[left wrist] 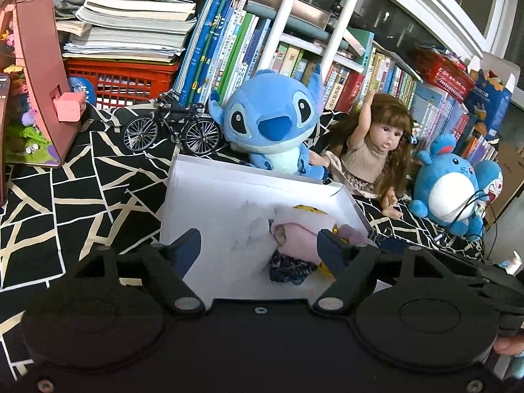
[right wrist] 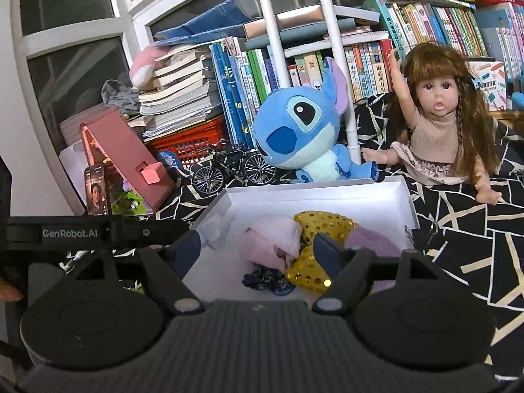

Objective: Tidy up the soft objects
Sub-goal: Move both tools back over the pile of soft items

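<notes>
Both tools gape wide, holding nothing: left tool (left wrist: 258, 245) and right tool (right wrist: 253, 249) above the white box (right wrist: 406, 196), pink cloth (right wrist: 275, 245) just ahead.

Black cloth (left wrist: 82, 177) with cream crackle lines over the surface; upright and stacked books (right wrist: 366, 62) along the back; red plastic crate (left wrist: 124, 82); white poles (right wrist: 271, 29); white-framed windows (right wrist: 75, 32), dark panes behind.
</notes>
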A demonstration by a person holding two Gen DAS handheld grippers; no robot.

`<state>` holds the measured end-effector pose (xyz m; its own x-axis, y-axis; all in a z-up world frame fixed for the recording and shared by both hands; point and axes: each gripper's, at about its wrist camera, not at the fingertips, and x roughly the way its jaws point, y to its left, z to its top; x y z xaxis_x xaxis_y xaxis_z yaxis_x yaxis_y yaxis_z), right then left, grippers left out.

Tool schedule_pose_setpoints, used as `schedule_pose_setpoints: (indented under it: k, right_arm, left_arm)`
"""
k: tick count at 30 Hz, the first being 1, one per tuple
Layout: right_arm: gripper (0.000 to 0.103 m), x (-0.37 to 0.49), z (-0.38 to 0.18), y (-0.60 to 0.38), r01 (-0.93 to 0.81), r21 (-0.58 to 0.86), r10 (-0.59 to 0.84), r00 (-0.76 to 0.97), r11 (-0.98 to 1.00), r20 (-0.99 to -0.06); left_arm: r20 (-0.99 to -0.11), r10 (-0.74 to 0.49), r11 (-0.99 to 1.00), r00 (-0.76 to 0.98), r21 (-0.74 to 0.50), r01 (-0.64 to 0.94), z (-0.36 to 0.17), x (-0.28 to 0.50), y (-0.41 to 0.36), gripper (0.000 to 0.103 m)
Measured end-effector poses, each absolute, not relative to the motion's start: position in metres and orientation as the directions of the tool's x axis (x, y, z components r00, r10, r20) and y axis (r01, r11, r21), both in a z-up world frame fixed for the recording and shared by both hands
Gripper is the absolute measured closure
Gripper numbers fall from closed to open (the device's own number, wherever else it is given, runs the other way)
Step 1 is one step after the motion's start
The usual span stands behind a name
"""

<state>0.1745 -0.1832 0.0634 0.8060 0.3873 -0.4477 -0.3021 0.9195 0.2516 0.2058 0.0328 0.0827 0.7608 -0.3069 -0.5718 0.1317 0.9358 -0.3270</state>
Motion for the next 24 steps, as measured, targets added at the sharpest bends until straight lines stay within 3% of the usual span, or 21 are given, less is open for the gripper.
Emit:
schedule_pose_setpoints:
  k: [24]
  right_arm:
    - [0.009,0.116,0.045,-0.185,-0.330,0.141,0.358,0.817,0.933,-0.453]
  left_arm:
    - [-0.530,-0.283,0.952,0.800,-0.254,0.168,0.072,0.130,0.041,0.019]
